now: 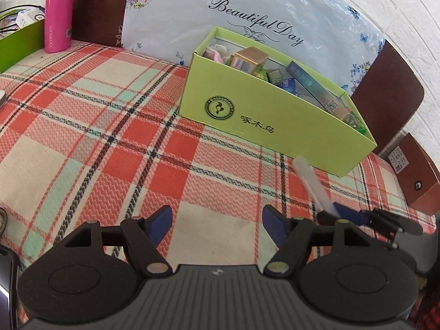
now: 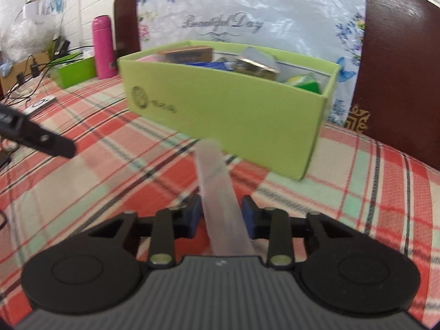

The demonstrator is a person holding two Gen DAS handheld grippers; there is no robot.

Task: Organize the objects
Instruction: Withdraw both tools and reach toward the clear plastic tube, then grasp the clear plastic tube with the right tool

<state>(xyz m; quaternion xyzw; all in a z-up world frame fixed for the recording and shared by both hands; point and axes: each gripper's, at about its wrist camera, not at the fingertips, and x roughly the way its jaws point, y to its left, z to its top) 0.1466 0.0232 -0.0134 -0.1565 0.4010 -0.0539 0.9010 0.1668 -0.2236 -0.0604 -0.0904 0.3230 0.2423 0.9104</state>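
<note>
Right gripper (image 2: pixel 221 214) clamped on a pale translucent strip (image 2: pixel 217 181), tip aimed at the green box (image 2: pixel 220 104) just beyond, likely for dropping in with the cartons; left gripper (image 1: pixel 217 220) open, empty, over the plaid cloth (image 1: pixel 110 137)

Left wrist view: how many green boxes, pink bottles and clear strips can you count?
green boxes: 2, the near box and the far-left box
pink bottle: 1
clear strip: 1
total: 4
</note>
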